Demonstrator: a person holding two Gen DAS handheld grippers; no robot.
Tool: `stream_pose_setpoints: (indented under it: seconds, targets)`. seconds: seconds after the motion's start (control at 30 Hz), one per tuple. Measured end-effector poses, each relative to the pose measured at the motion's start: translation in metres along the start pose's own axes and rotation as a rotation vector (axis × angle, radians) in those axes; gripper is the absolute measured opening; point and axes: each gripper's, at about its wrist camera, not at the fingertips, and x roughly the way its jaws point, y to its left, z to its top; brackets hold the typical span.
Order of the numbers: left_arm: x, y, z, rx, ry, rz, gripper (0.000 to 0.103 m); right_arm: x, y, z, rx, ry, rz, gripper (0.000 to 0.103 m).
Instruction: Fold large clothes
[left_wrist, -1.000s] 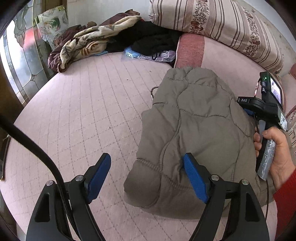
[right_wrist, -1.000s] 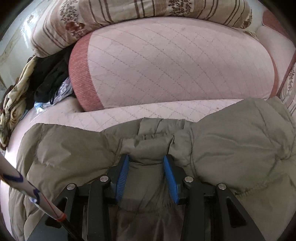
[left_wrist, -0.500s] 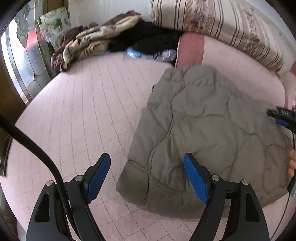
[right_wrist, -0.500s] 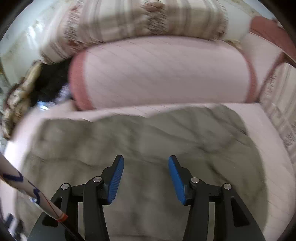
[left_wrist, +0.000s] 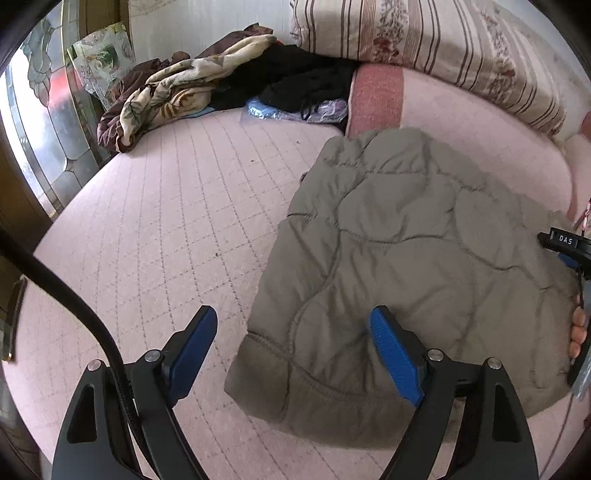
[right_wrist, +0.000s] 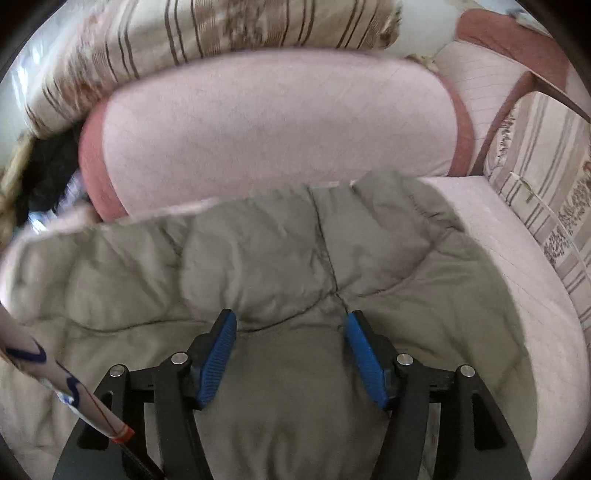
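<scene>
Released since one second ago: right gripper (right_wrist: 290, 354), then pinching a fold of the jacket (left_wrist: 406, 266), now has its jaws spread and empty above the padding. The pinched ridge is gone; the fabric lies flatter.

Left gripper (left_wrist: 291, 354): jaws spread wide, holding nothing, poised over the jacket's near-left corner; its place is unchanged, apart from a slight shift of view.

Jacket: olive, quilted, lying in a compact bundle on the pink bed (left_wrist: 155, 229). In the left view it fills 1 to 5 o'clock; in the right view, centre to 6 o'clock. The far edge lies against the bolster (right_wrist: 277, 122) at 12 o'clock.

Clutter: a heap of clothes (left_wrist: 221, 88) at 11 o'clock in the left view, well apart from the jacket.

Assessment: one fold appears laid down and let go; the right view is blurred by motion, so the neatness of the edges cannot be judged. Both grippers are free for a fresh grasp.
</scene>
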Motion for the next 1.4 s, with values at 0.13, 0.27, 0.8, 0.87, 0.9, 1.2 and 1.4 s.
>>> stream_pose_setpoints:
  seconds: [0.13, 0.27, 0.8, 0.87, 0.9, 1.2, 1.4]
  targets:
    - [-0.019, 0.002, -0.005, -0.017, -0.027, -0.036, 0.084, -0.043, 0.024, -0.007, -0.049, -0.051, 0.069, 0.066]
    - [-0.032, 0.000, -0.009, -0.011, -0.055, -0.046, 0.084, -0.055, 0.068, -0.015, -0.129, -0.041, 0.150, 0.066]
    - [-0.045, 0.000, -0.011, 0.007, -0.091, -0.056, 0.084, -0.005, 0.130, -0.025, -0.225, 0.013, 0.045, 0.079]
    - [-0.048, 0.000, -0.012, 0.004, -0.096, -0.060, 0.084, -0.024, 0.121, -0.028, -0.231, -0.017, 0.060, 0.079]
    - [-0.050, -0.001, -0.012, 0.004, -0.100, -0.061, 0.084, -0.039, 0.108, -0.032, -0.229, -0.029, 0.076, 0.079]
    - [-0.060, 0.000, -0.016, -0.011, -0.121, -0.075, 0.084, -0.092, -0.051, -0.087, -0.075, -0.046, -0.072, 0.079]
    - [-0.061, -0.002, -0.018, -0.018, -0.126, -0.074, 0.084, -0.056, -0.119, -0.103, 0.085, 0.055, -0.070, 0.078]
